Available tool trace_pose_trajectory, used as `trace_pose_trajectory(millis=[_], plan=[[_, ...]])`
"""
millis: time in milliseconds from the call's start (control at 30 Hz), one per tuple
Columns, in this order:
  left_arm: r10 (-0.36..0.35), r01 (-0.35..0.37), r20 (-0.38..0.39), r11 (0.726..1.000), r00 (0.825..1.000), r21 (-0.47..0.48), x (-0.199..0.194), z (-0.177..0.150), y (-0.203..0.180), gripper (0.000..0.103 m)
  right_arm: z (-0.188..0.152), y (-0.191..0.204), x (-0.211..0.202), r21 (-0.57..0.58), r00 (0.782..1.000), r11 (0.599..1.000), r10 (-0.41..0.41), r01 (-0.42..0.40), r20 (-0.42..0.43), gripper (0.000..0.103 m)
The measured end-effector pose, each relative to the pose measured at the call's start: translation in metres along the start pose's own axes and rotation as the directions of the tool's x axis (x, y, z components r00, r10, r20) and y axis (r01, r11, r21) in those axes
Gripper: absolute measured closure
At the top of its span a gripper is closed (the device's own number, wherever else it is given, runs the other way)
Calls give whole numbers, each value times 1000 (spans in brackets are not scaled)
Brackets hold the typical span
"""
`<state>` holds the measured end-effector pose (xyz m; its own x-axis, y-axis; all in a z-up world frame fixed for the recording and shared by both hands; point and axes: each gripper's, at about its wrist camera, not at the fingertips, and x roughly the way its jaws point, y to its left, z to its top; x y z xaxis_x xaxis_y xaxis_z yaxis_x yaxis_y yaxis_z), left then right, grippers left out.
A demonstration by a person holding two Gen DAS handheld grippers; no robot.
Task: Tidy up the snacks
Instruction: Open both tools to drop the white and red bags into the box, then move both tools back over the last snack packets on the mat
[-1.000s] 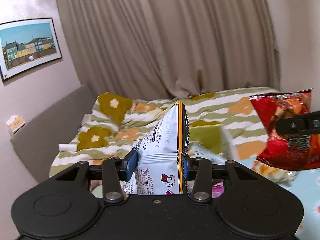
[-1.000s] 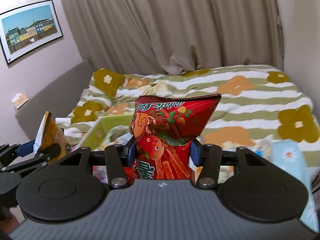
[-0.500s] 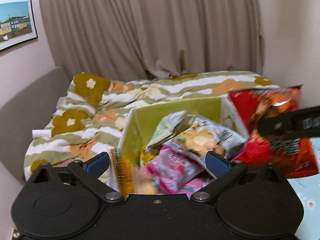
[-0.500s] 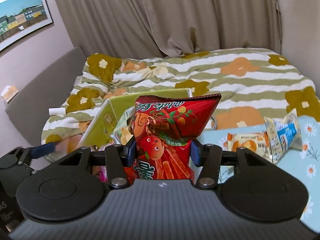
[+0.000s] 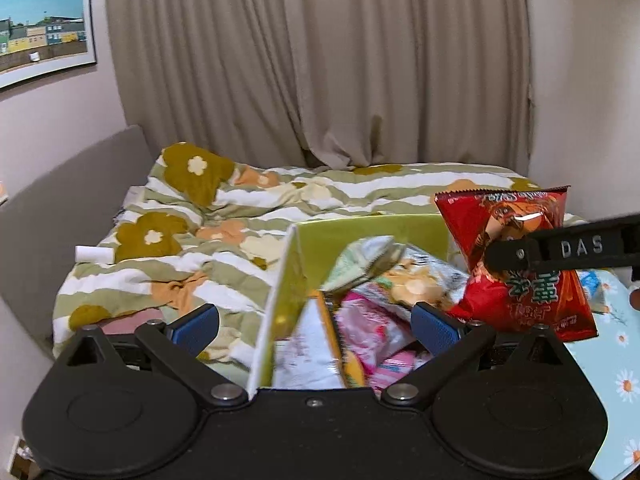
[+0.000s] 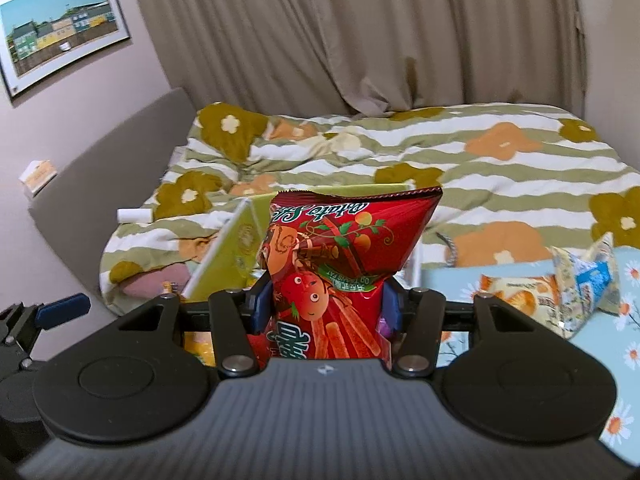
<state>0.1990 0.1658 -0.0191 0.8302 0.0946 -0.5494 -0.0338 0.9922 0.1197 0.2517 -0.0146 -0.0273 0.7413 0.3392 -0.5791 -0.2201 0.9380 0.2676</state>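
- Left wrist view showed the left gripper (image 5: pixel 314 326) spread as wide as it goes, nothing between its blue pads (image 5: pixel 434 327), poised over the yellow-green box (image 5: pixel 362 230).
- A white-and-orange bag (image 5: pixel 310 354) stood on edge in the box, just inside its left wall, with a pink packet (image 5: pixel 370 330) and other snack bags heaped beside it.
- Right gripper (image 6: pixel 326 306) was clamped on the red snack bag (image 6: pixel 340 256), pads pinching its lower half, top seam upright.
- From the left camera, that red bag hung at the box's right side, above the rim.
- To do this step well, I'd judge the red bag wanted carrying over the open gap in the box, lowered until its bottom met the heap, and only then let go; dropped from the rim, it could slide out onto the blue daisy cloth (image 6: pixel 626 354).
- Both grippers pointed forward and tilted down toward the bed (image 6: pixel 500 184).
- Two more snack packets (image 6: pixel 560 298) lay on the cloth to the right, not yet boxed.
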Motion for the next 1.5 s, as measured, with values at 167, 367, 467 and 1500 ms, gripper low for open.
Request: trace_pose_trajectory(millis=[167,367,467,1500], plan=[[34,-34,-9,999,999,-11,-1,-3,10,0,-4,16,21,-35,999,999,37,-38,-34,27],[31,-33,-58,999,998,-29,5,-15,20,0,-20,15,35,12,997,998,56,-56,-47,0],[22,-25,-68,999,997,-37,6,-16,22,0,-23,13,33,10,998,999,36,-35,-45,0],[-332,325,86,942,939,83,-32,37,-81,0,-11,-92,-126,138,941,953,-290,268,174,0]])
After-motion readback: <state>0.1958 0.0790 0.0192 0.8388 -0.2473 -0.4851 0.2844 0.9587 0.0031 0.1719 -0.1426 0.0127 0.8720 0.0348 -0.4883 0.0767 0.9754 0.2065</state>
